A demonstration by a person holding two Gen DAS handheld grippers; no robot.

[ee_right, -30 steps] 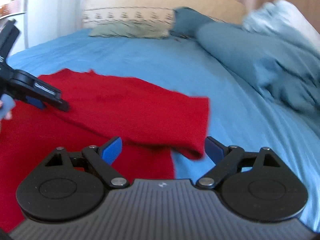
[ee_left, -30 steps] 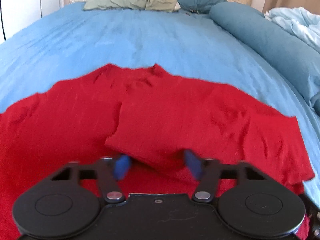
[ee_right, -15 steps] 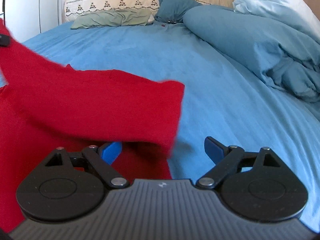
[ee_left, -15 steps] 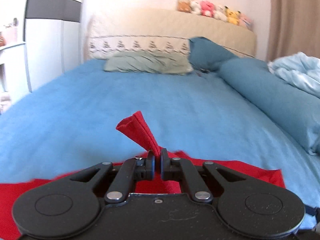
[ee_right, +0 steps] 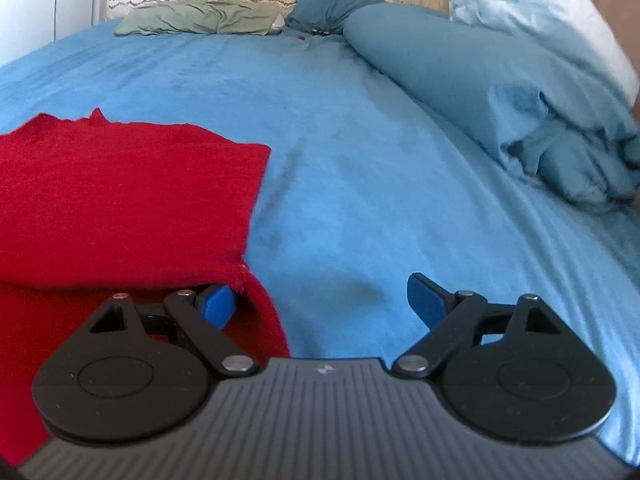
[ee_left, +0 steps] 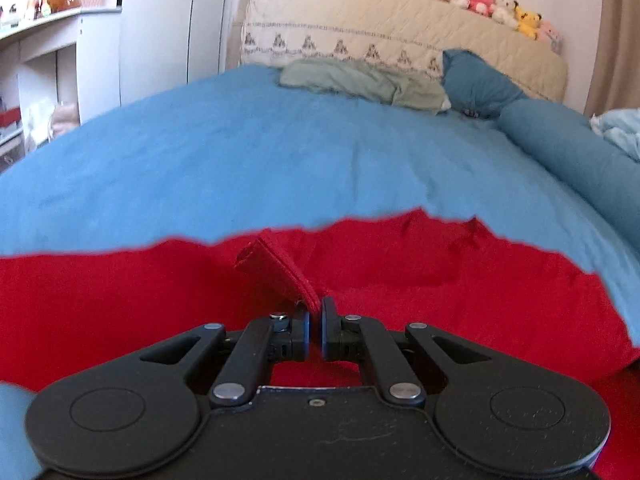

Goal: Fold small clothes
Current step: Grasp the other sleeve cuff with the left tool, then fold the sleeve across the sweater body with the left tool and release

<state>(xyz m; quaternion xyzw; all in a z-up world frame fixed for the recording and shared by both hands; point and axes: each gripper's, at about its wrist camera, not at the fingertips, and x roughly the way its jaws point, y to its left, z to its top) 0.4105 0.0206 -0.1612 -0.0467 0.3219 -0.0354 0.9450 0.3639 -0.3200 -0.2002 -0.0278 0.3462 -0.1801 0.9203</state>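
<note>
A red garment (ee_left: 440, 280) lies spread on the blue bed sheet (ee_left: 280, 152). My left gripper (ee_left: 315, 316) is shut on a pinched fold of the red garment's edge, which sticks up between the fingers. In the right wrist view the red garment (ee_right: 120, 192) lies at the left, folded over itself. My right gripper (ee_right: 320, 300) is open and empty, low over the sheet (ee_right: 360, 160), its left fingertip (ee_right: 218, 304) beside the garment's right edge.
A green pillow (ee_left: 360, 80), a dark blue pillow (ee_left: 476, 80) and a beige headboard (ee_left: 400, 36) with plush toys are at the far end. A rolled blue duvet (ee_right: 480, 92) lies along the right. White shelves (ee_left: 60, 60) stand at the left.
My left gripper shut on the red garment's edge, lifted it, and has now come lower over the cloth. The red cloth seen by the right gripper has swung and settled left.
</note>
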